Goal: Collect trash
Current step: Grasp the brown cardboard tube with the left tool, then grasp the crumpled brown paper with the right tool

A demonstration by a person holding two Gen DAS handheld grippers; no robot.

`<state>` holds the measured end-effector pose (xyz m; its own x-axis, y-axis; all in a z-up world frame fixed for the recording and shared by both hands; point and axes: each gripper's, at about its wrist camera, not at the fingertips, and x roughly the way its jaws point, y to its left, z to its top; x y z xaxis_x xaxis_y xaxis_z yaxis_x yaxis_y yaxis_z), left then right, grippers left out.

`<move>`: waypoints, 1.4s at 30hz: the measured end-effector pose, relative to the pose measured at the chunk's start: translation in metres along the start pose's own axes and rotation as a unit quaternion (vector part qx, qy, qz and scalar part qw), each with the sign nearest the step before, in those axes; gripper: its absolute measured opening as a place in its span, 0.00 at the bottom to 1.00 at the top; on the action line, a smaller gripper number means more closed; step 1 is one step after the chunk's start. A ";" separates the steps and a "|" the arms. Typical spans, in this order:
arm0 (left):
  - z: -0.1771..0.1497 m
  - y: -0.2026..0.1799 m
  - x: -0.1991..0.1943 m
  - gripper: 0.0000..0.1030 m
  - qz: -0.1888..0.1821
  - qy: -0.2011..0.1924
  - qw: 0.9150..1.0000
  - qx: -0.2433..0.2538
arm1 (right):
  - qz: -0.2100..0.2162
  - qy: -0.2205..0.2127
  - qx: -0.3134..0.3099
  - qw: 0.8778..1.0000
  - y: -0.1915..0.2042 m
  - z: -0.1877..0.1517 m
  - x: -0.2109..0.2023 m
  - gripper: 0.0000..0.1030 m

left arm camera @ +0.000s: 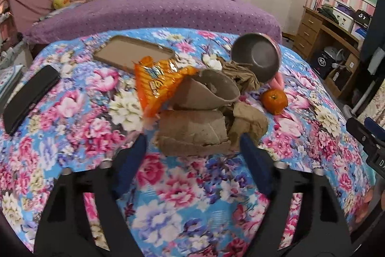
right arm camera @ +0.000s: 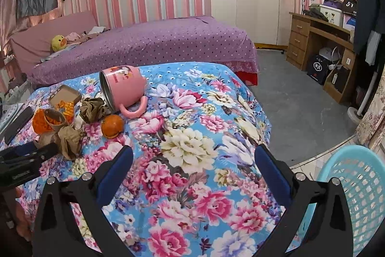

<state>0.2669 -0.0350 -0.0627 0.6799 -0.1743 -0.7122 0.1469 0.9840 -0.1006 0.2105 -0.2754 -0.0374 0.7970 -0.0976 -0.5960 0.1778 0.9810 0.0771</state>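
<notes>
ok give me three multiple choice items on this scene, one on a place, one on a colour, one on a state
1. Where is the orange?
A. in the basket
B. beside the mug
C. on the purple bed

2. What colour is the basket?
A. light blue
B. red
C. black

3. How does the mug lie?
A. upright
B. upside down
C. on its side

1 B: it sits on the floral cloth just by the mug's handle.
2 A: its lattice wall is light blue.
3 C: its open mouth faces sideways.
</notes>
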 end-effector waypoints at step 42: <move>-0.008 0.107 -0.063 0.51 0.083 -0.045 0.995 -0.027 | 0.150 0.063 -0.137 0.977 0.163 -0.008 0.040 0.36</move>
<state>0.2344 0.0815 -0.0341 0.7532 -0.0098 -0.6577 -0.0099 0.9996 -0.0263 0.2664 -0.1180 -0.0550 0.7086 0.2051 -0.6752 -0.2277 0.9721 0.0563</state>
